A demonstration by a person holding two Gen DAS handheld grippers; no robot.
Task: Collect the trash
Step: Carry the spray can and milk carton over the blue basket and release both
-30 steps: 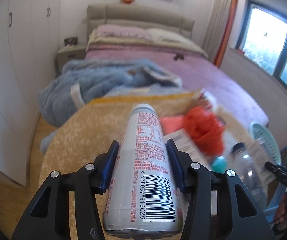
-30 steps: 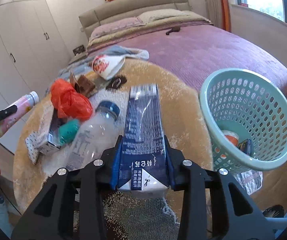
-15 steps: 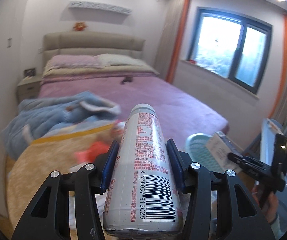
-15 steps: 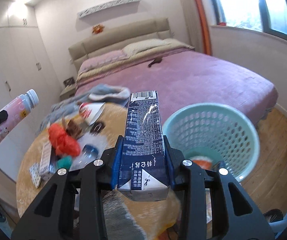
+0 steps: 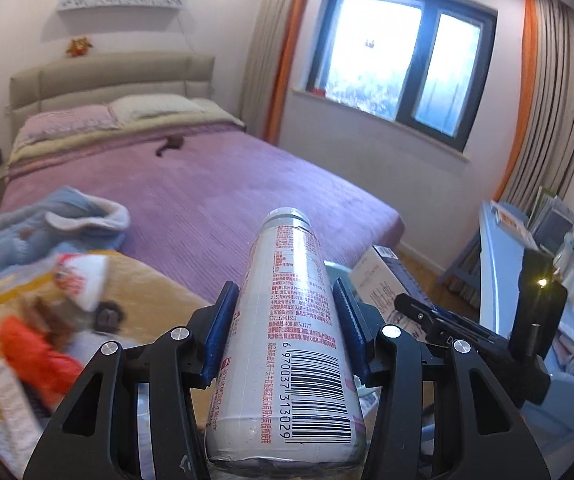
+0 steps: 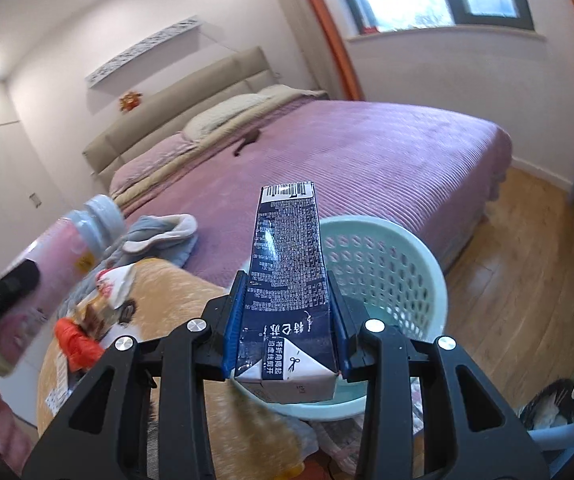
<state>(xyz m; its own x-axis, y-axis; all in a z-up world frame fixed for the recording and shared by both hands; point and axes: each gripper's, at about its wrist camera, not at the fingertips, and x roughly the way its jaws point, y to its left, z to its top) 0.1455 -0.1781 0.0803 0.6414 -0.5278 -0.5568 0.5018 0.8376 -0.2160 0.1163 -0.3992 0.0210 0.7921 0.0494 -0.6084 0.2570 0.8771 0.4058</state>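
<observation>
While clamped in the right gripper [image 6: 285,328], dark blue milk carton [image 6: 287,276] poised above pale green perforated plastic basket [image 6: 387,264] at right. Left gripper [image 5: 283,332] gripping white-and-pink plastic bottle [image 5: 291,340] nearby. Carrying step; next: lower, release both.

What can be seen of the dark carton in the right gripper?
The dark carton is a tall, dark navy drink box with dense white print, a barcode at its far end and a white corner panel with a scissors mark at the near end. It looks like coated paperboard, slightly creased and glossy. The right gripper clamps its sides between blue pads, pointing it forward, in front of the mint basket behind it. The left wrist view shows its pale side.
</observation>
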